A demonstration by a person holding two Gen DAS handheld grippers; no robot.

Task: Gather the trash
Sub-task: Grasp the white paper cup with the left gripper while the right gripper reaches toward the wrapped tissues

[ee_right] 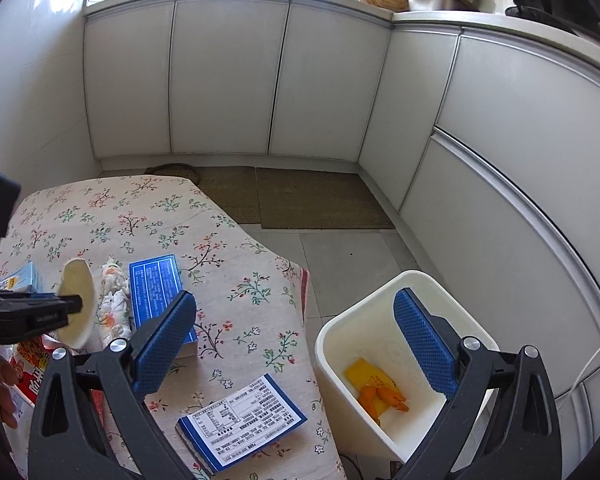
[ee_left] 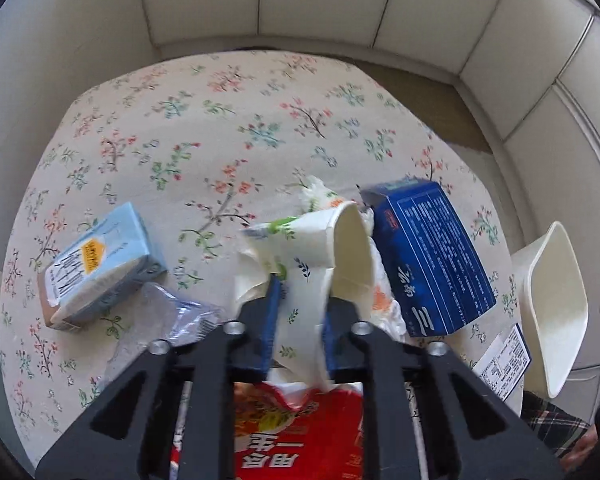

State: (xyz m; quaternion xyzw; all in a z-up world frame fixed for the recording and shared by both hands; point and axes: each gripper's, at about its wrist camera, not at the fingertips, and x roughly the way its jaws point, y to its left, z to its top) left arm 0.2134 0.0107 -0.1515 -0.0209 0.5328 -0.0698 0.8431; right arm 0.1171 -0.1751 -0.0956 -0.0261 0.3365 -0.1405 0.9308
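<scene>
A white paper cup [ee_left: 308, 240] with a leaf print lies on its side on the flowered tablecloth [ee_left: 228, 120]. Its mouth faces right. My left gripper [ee_left: 300, 316] is shut on the cup, and the blue pads squash its wall flat. From the right wrist view the cup [ee_right: 76, 304] shows as a pale oval at the far left. My right gripper [ee_right: 296, 336] is open and holds nothing. It hangs over the table's right edge and the white bin [ee_right: 328, 332], which holds yellow and orange scraps [ee_right: 376, 388].
Around the cup lie a dark blue box [ee_left: 432, 256], crumpled printed paper [ee_right: 114, 300], a light blue carton [ee_left: 100, 264], a clear wrapper [ee_left: 168, 316] and a red noodle pack [ee_left: 300, 440]. A blue-and-white box [ee_right: 244, 420] sits near the front edge. White cabinets ring the floor.
</scene>
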